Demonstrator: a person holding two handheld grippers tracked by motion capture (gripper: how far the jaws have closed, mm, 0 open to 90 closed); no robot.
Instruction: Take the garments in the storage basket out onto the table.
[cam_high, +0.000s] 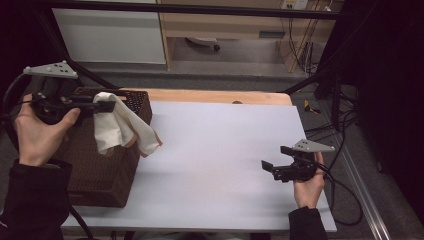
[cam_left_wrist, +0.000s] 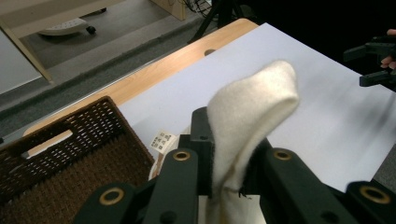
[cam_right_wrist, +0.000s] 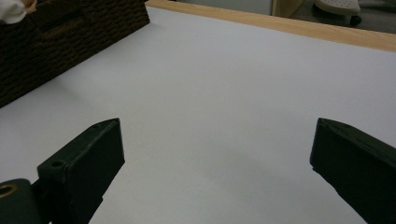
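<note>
The left gripper (cam_high: 102, 106), held raised in the person's left hand (cam_high: 37, 132), has its jaws clamped together on something between them. The right gripper (cam_high: 274, 161), cradled in the right hand (cam_high: 309, 187), sits low with jaws spread wide apart.

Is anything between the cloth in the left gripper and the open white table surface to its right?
Nothing visible: the left gripper holds the cloth above the basket edge; the table beside it is bare.

Soft cream cloth (cam_left_wrist: 250, 112) — fuzzy, matt — over a rough dark wicker basket (cam_high: 100, 170); smooth matt white table sheet (cam_high: 220, 160).
</note>
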